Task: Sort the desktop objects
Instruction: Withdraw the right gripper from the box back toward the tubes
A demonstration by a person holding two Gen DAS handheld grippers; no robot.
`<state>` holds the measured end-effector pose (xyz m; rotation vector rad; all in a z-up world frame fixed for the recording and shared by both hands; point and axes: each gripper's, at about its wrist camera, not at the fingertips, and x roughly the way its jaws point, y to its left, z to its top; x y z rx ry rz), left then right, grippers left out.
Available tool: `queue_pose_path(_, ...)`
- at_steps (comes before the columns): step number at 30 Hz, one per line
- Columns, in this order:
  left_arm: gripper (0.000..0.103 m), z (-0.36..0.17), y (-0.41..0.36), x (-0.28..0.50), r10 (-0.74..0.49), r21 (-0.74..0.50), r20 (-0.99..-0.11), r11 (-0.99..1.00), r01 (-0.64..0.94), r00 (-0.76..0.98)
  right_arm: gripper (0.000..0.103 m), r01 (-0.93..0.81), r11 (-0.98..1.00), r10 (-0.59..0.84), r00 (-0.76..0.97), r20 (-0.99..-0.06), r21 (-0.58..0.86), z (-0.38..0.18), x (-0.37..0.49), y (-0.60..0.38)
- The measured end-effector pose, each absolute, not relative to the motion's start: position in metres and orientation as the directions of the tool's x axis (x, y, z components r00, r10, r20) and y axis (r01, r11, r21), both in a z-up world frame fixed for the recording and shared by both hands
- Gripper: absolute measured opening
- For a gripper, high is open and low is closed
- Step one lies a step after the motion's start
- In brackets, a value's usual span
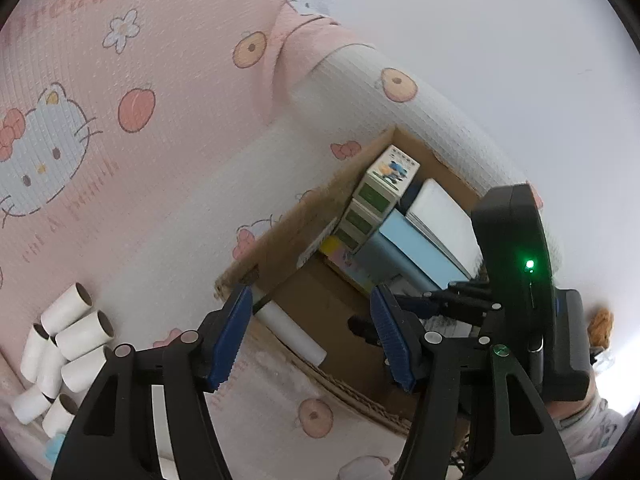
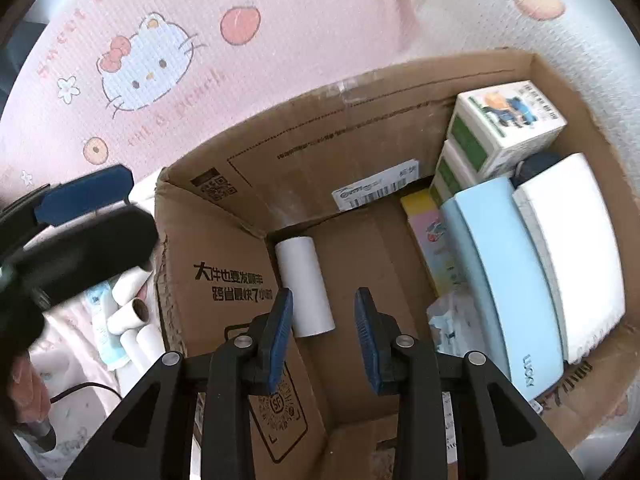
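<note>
A brown cardboard box (image 2: 320,128) stands open on a pink cartoon-print cloth (image 2: 160,12). One white paper roll (image 2: 306,286) lies on the box floor by its left wall. My right gripper (image 2: 323,304) hangs above the box floor, open, with nothing between its blue pads; the roll lies below its left finger. My left gripper (image 1: 310,320) is open wide and empty over the box's near-left rim (image 1: 280,232), above that same roll (image 1: 292,332). A pile of several white paper rolls (image 1: 60,344) lies on the cloth left of the box.
Inside the box on the right stand green-and-white cartons (image 2: 504,128), a light blue case (image 2: 508,272), a white case (image 2: 568,248), a yellow-pink flat pack (image 2: 428,232) and a plastic packet (image 2: 452,320). A cloth-covered bolster (image 1: 400,96) lies behind the box.
</note>
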<state>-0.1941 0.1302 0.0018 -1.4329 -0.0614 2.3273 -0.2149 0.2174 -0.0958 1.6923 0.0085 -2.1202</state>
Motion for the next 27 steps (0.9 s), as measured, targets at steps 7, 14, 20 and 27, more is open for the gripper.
queue_pose_path(7,0.065,-0.003,0.131,-0.170,0.170,-0.063,-0.861,-0.971,-0.229,-0.480,0.028,0.358,-0.912,-0.292,-0.226,-0.929,0.200,-0.074,-0.192,0.230)
queue_pose_path(14,0.030,-0.008,0.112,-0.144,0.125,-0.059,-0.854,-0.988,-0.145,-0.504,0.029,0.407,-0.911,-0.213,-0.324,-0.922,0.067,-0.040,-0.166,0.219)
queue_pose_path(20,0.014,-0.019,0.092,-0.108,0.026,0.021,-0.865,-0.996,-0.088,-0.502,0.041,0.428,-0.904,-0.190,-0.402,-0.896,0.000,-0.019,-0.146,0.207)
queue_pose_path(27,0.014,-0.037,0.065,-0.080,0.033,-0.020,-0.884,-0.999,-0.034,-0.466,0.047,0.472,-0.879,-0.208,-0.508,-0.836,-0.068,0.006,-0.119,0.196)
